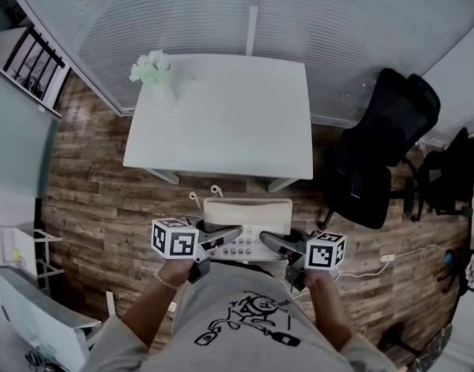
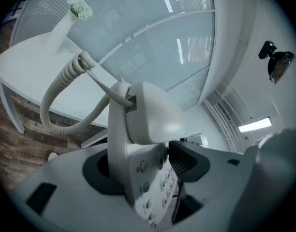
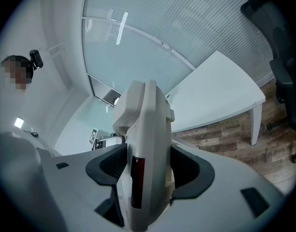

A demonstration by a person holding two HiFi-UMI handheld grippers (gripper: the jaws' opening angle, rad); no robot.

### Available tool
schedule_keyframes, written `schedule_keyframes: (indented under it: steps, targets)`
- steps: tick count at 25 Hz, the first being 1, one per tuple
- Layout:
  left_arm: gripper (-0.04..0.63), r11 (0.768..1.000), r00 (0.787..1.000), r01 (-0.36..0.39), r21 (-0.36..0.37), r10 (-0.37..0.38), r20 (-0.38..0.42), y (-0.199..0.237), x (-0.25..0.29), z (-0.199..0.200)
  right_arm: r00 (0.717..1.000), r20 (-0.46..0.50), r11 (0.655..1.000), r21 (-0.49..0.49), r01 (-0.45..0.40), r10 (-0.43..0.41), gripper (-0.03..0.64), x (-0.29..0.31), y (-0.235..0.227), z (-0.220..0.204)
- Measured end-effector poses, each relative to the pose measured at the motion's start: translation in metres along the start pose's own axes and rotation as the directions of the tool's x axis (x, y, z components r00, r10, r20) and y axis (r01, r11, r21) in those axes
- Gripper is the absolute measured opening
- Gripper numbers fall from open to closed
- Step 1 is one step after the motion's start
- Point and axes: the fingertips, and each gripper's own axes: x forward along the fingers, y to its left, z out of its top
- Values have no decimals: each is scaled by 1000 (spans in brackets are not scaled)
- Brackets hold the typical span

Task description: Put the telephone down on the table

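The person stands a little way back from the white table (image 1: 221,142) and holds the telephone (image 1: 247,215) up in front of the chest with both tools. The telephone hangs in the air over the wooden floor (image 1: 90,208), just short of the table's near edge and clear of it. It is a pale desk set, with the handset (image 1: 248,206) lying across its far side and the keys facing up towards the person.

The left tool (image 1: 221,239) is clamped on the telephone's left end. In the left gripper view its jaws stand partly apart, one against the underside and the other against the keyed face. A coiled cord (image 2: 56,100) loops out from that end and dangles free. The right tool (image 1: 276,245) grips the opposite end. In the right gripper view the body of the telephone stands edge-on between the two dark pads (image 3: 109,166), which press on it from either side.

A white vase of pale flowers (image 1: 150,68) stands at the table's far left corner. A black office chair (image 1: 380,153) sits to the right of the table, near the blinds.
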Motion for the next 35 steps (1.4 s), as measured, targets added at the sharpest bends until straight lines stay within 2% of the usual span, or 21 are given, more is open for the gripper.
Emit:
schedule_keyframes:
  steps: [24, 35]
  targets:
    - [272, 999, 999, 35, -11, -36, -32, 70, 4, 140, 999, 19, 999, 25, 45, -46, 293, 93, -22, 119]
    - [272, 999, 997, 50, -15, -51, -55, 98, -5, 181, 998, 30, 998, 31, 60, -61, 293, 132, -25, 150]
